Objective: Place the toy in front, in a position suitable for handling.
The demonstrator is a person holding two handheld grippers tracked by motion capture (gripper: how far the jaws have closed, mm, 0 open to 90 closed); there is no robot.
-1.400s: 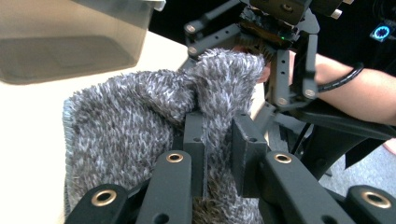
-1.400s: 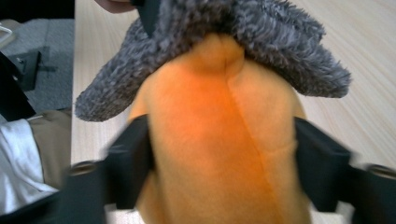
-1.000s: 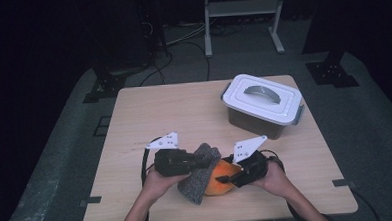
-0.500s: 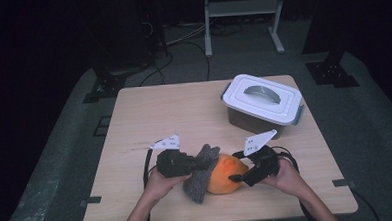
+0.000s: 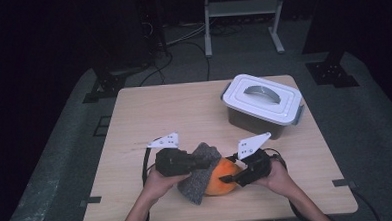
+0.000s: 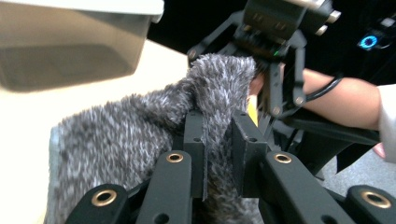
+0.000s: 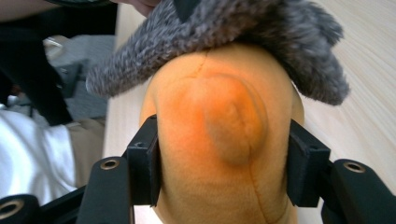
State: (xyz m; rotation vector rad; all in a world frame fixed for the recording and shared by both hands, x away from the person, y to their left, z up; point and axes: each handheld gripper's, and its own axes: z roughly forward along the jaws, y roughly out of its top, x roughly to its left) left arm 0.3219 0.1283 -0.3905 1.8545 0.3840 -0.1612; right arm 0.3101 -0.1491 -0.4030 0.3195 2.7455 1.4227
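High view: near the table's front edge, the left gripper [image 5: 199, 163] pinches a fuzzy grey knitted cloth [image 5: 199, 178] draped over a soft orange plush ball [image 5: 222, 177].

Left gripper view: its jaws are clamped tight on the cloth; tugging could tear it free.

Right gripper view: the right gripper [image 7: 224, 179], whose jaws have just been closing, squeezes the ball's sides; it could pop out.

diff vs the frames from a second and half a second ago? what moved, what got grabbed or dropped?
The right gripper backed a little off the orange plush toy half a second ago; its jaws have just been closing and now clamp both sides of the toy. The left gripper stays shut on the grey fuzzy cloth, still draped over the toy. The white-lidded plastic box and the light wooden table are unchanged.
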